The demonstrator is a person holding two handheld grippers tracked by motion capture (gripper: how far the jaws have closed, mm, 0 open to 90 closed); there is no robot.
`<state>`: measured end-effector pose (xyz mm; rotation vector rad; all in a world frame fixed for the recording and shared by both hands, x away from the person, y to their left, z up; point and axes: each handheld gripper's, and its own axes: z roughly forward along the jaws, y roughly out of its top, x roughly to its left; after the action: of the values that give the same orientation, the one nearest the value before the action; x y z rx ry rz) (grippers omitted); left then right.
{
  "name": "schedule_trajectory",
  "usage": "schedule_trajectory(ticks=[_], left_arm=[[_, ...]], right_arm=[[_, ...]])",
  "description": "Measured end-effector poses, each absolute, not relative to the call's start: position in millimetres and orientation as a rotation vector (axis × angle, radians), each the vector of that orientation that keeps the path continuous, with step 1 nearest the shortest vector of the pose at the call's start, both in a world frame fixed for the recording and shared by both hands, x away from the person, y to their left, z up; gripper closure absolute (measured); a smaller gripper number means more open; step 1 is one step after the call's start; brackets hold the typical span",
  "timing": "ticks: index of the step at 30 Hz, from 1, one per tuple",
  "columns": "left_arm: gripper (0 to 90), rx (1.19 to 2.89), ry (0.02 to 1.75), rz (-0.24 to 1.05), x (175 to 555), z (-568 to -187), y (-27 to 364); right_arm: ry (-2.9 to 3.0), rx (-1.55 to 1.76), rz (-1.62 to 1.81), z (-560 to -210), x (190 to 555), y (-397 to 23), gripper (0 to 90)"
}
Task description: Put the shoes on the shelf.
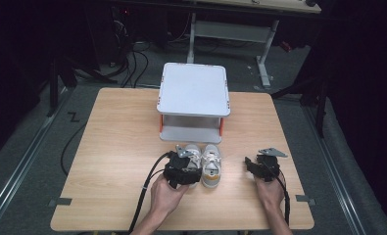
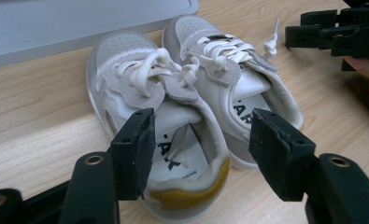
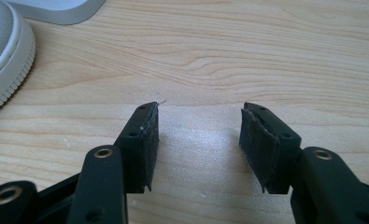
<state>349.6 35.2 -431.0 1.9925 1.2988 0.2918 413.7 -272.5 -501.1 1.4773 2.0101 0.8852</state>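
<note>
Two small white and grey sneakers stand side by side on the wooden table, toes toward the far side. The left shoe (image 2: 145, 88) has a yellow heel tab; the right shoe (image 2: 229, 60) lies beside it. My left gripper (image 2: 203, 126) is open, its jaws straddling the left shoe's heel, the right pad clear of it. In the high view this gripper (image 1: 190, 169) covers part of the left shoe (image 1: 193, 152), next to the right shoe (image 1: 211, 166). My right gripper (image 3: 198, 116) is open over bare wood, to the right of the shoes (image 1: 250, 165).
A white two-level rack (image 1: 193, 88) with orange posts stands just behind the shoes at the table's middle back. Its base edge (image 2: 56, 28) lies close to the toes. The right shoe's sole (image 3: 4, 51) is at the left of the right gripper view.
</note>
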Motion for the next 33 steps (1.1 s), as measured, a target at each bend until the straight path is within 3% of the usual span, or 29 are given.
schedule_trajectory(ticks=[11, 15, 25, 28, 29, 33], left_arm=[[41.5, 2.012, 1.364, 0.302, 359.3, -434.8, 12.1], [46.6, 2.008, 1.387, 0.277, 362.0, -436.6, 11.9], [49.5, 2.009, 1.406, 0.266, 369.9, -447.4, 3.7], [54.6, 2.015, 1.387, 0.285, 369.8, -449.0, 2.0], [63.2, 2.015, 1.378, 0.297, 368.7, -449.2, 1.6], [71.3, 2.015, 1.351, 0.316, 365.2, -449.3, -1.9]], right_arm=[[2.001, 1.482, 0.879, -501.1, 413.8, -272.8, 47.5], [2.002, 1.482, 0.873, -501.1, 413.6, -272.1, 47.5], [2.002, 1.481, 0.873, -501.1, 413.6, -272.0, 47.4], [2.003, 1.480, 0.872, -501.1, 413.6, -272.0, 47.2], [2.003, 1.480, 0.872, -501.1, 413.6, -271.9, 47.1], [2.004, 1.479, 0.873, -501.2, 413.6, -271.9, 46.8]])
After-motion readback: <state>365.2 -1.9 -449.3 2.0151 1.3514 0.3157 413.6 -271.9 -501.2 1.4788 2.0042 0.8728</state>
